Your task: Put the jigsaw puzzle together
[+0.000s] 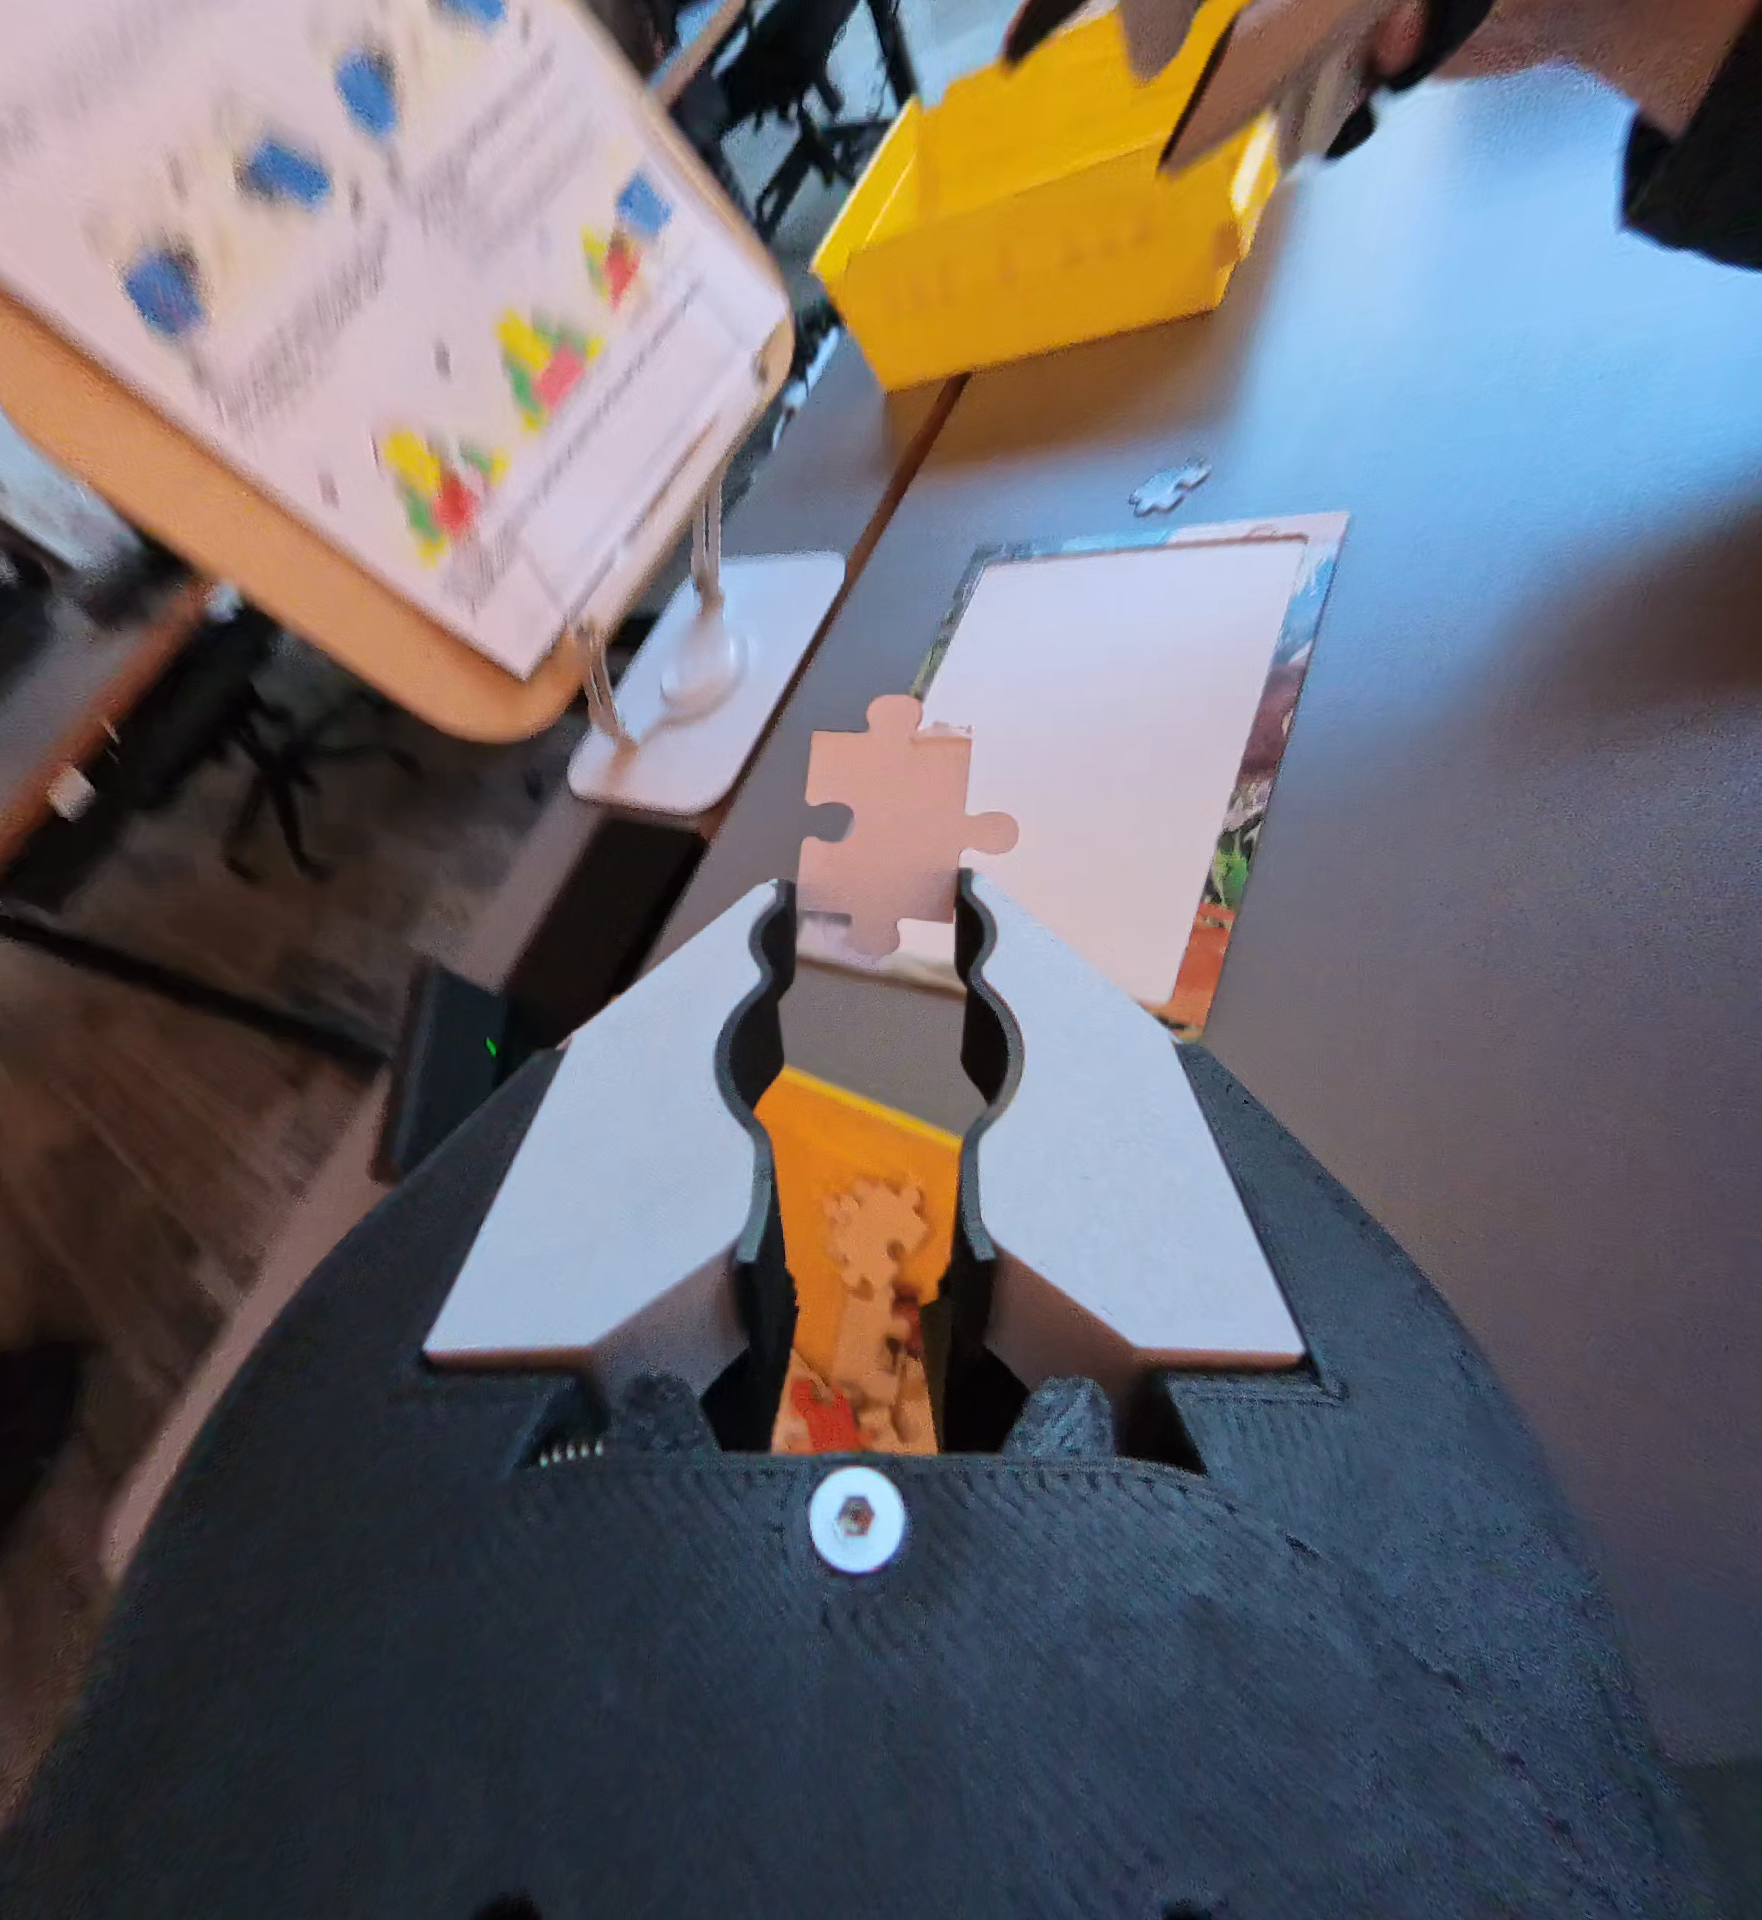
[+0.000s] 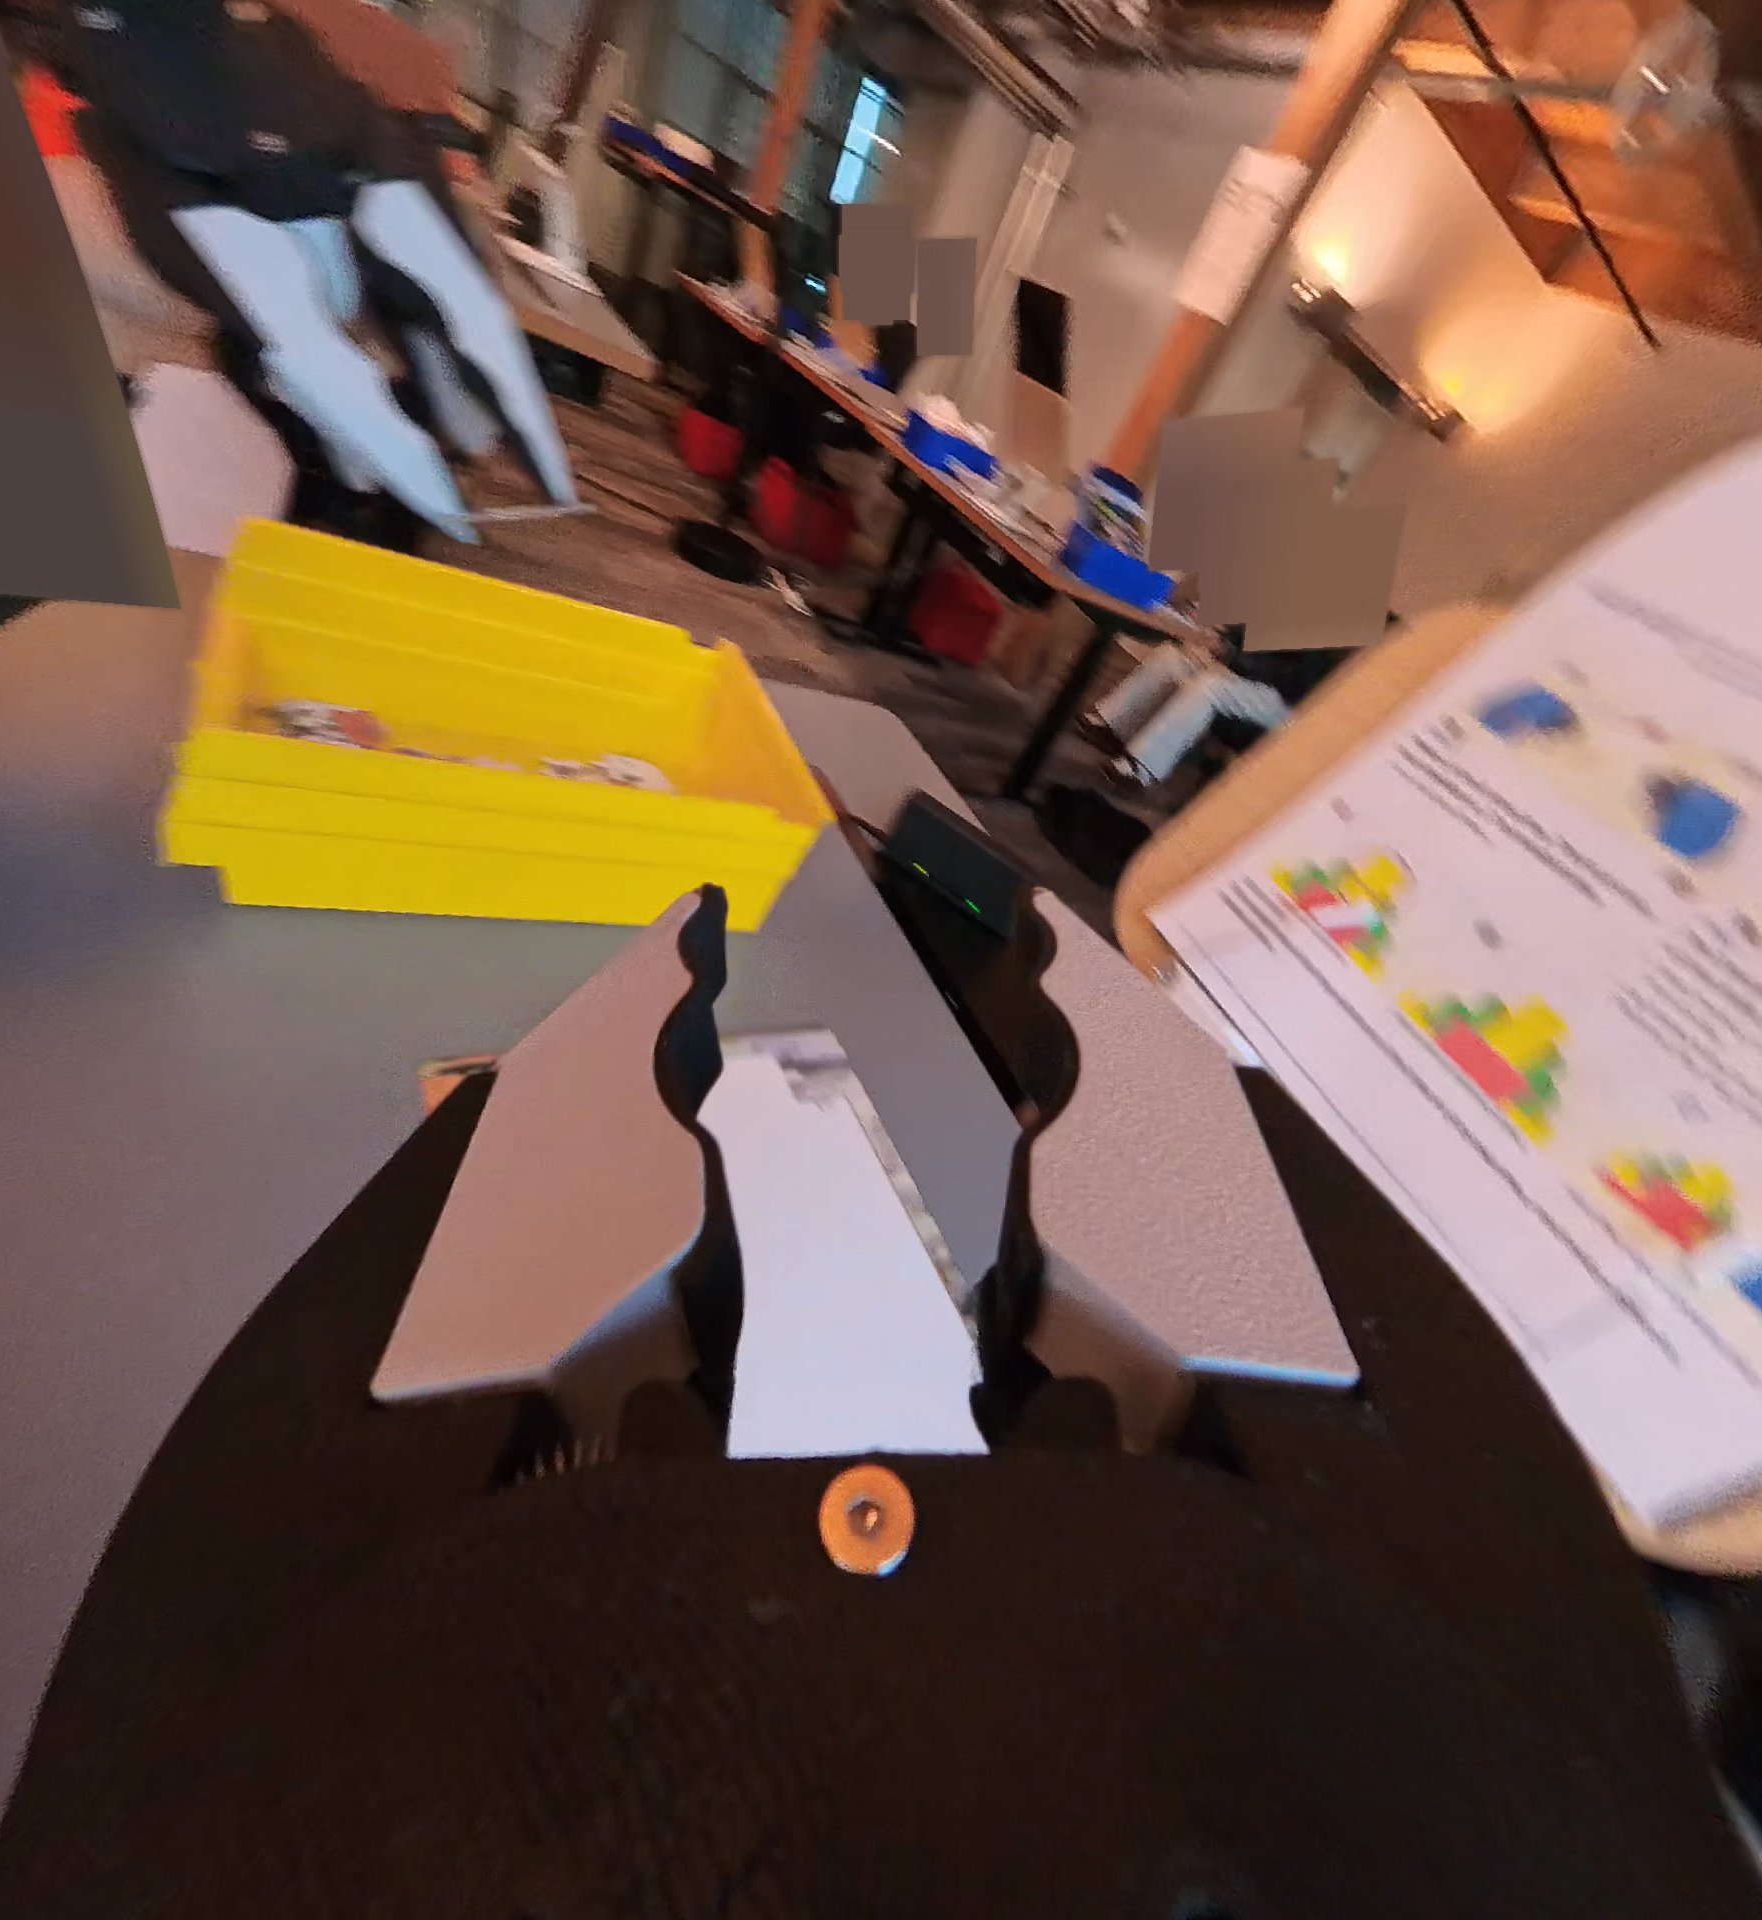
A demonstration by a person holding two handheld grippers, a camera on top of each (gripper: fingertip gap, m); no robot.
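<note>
Puzzle piece, plain side toward the camera, is clamped at its lower edge between the tips of the left gripper; most of the piece projects forward beyond the tips. Ahead of and below those tips, the puzzle frame lies flat on the grey table, its pale inner field apparently unfilled. A loose piece rests just beyond the frame's far edge. Farther ahead stands a yellow bin; a second yellow bin holding pieces is seen beneath, through the gap between the fingers.

The right gripper is spread apart and holds nothing; the frame is seen below between its fingers, with a yellow bin forward and to its left.

Risks, as judged:
- Only a narrow margin is gripped, so the piece may pivot or slip out if it is pressed against the frame.
- The printed face appears to be turned away, so the piece may be laid inverted unless it is flipped.
- The frame is not seen to be restrained, and may slide under sideways pressure.
- An instruction sheet on a stand hangs close to the left of the gripper and may be struck.
</note>
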